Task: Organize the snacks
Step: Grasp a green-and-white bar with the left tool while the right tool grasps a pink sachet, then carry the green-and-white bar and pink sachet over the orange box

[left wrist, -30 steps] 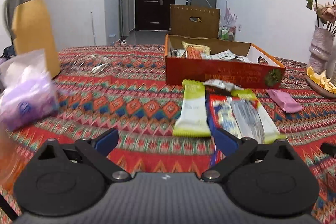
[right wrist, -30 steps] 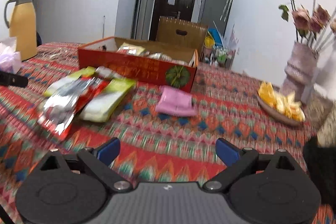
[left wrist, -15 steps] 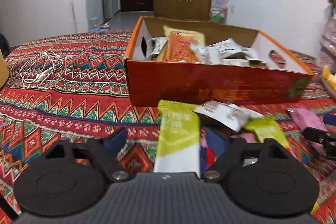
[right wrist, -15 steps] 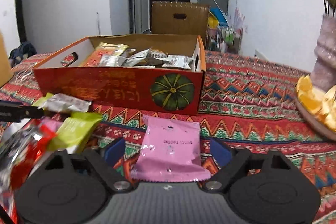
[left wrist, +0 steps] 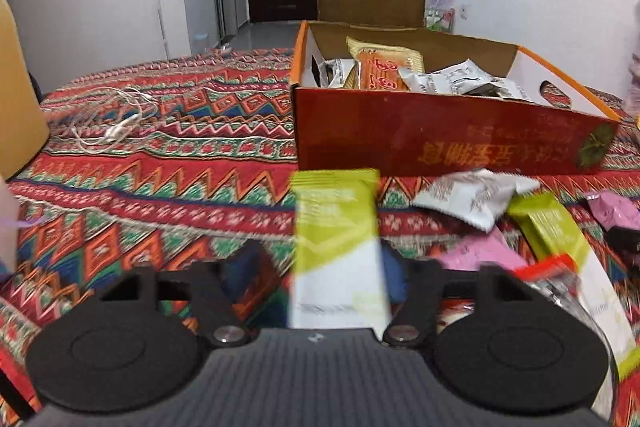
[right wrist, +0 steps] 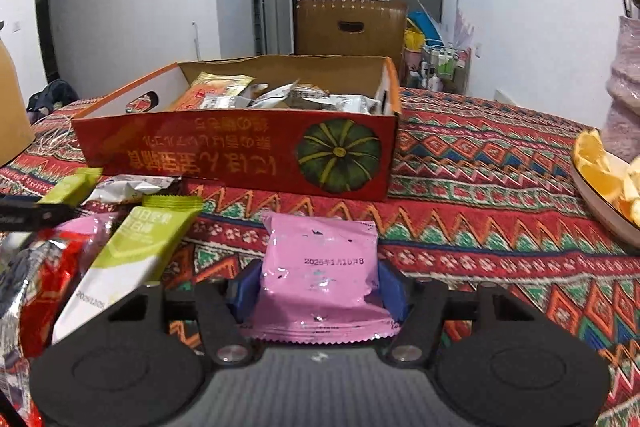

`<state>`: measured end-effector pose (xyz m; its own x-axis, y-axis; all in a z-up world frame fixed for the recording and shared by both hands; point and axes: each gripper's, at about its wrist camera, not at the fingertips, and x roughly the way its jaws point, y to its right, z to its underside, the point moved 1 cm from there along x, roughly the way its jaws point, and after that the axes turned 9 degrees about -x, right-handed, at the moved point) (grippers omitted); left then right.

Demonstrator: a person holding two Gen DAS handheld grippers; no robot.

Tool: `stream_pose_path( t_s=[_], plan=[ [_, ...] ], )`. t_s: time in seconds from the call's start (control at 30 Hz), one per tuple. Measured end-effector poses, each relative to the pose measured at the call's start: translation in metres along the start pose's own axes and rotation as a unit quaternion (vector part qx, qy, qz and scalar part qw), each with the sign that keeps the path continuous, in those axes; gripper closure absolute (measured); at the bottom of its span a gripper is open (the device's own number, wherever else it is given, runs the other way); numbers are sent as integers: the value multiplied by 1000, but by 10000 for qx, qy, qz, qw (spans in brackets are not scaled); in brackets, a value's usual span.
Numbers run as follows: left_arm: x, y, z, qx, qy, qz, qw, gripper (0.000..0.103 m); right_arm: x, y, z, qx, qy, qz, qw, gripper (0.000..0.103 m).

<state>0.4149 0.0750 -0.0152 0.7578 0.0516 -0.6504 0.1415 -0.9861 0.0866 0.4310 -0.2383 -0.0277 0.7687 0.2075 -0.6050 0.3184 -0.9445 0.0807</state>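
A red cardboard box (left wrist: 440, 135) (right wrist: 240, 151) holding several snack packets stands on the patterned tablecloth. My left gripper (left wrist: 320, 279) straddles a green-and-white snack bar (left wrist: 336, 239); its right finger touches the bar, with a gap on the left side. My right gripper (right wrist: 316, 287) has both blue fingers (right wrist: 390, 289) pressed against the sides of a pink snack packet (right wrist: 320, 267) lying on the cloth. A second green-and-white bar (right wrist: 132, 255), a white packet (left wrist: 476, 195), another pink packet (left wrist: 480, 251) and a red-silver packet (right wrist: 36, 275) lie in a pile between the grippers.
A plate of orange slices (right wrist: 608, 183) and a pink vase (right wrist: 624, 87) stand at the right. White earphones (left wrist: 108, 123) lie on the cloth at the left, near a yellow jug (left wrist: 16, 99). A brown cardboard box (right wrist: 352, 27) stands behind the table.
Both grippers have moved forward and down onto the snacks. The right fingers have closed onto the pink packet; the left fingers have narrowed around the green-and-white bar.
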Motion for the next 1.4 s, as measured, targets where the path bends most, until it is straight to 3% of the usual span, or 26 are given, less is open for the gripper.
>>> stream_pose_path(
  t_s=[0.17,0.3,0.43,0.53,0.67,0.8,0.93,1.17,1.4],
  plan=[
    [-27,-11,15,50,0,-326,9995,66,-31,-6,9,-16,177,90,9998,43],
    [-72,-30,37,-303,43,-408,9987,66,-80,-20,33,-75,360,107,9993,43],
    [-135,-32,67,-675,74,-96,9976,66,-126,-28,70,216,194,-120,9995,43],
    [-176,-17,95,-669,46,217,9975,66,-159,-40,97,157,78,-193,9997,43],
    [-206,7,118,-564,-160,750,9955,66,-194,-56,126,66,-38,-337,9994,43],
    [-222,32,129,-319,-147,962,9947,66,-223,-61,145,166,52,-329,9993,43],
    [-234,48,132,-177,-32,1144,9933,66,-242,-56,155,257,141,-246,9993,43],
    [-229,57,122,-175,-8,1139,9933,66,-247,-46,154,278,191,-217,9992,43],
    [-211,74,70,-30,328,1309,9909,66,-231,-24,108,-118,459,-204,9987,43]
  ],
)
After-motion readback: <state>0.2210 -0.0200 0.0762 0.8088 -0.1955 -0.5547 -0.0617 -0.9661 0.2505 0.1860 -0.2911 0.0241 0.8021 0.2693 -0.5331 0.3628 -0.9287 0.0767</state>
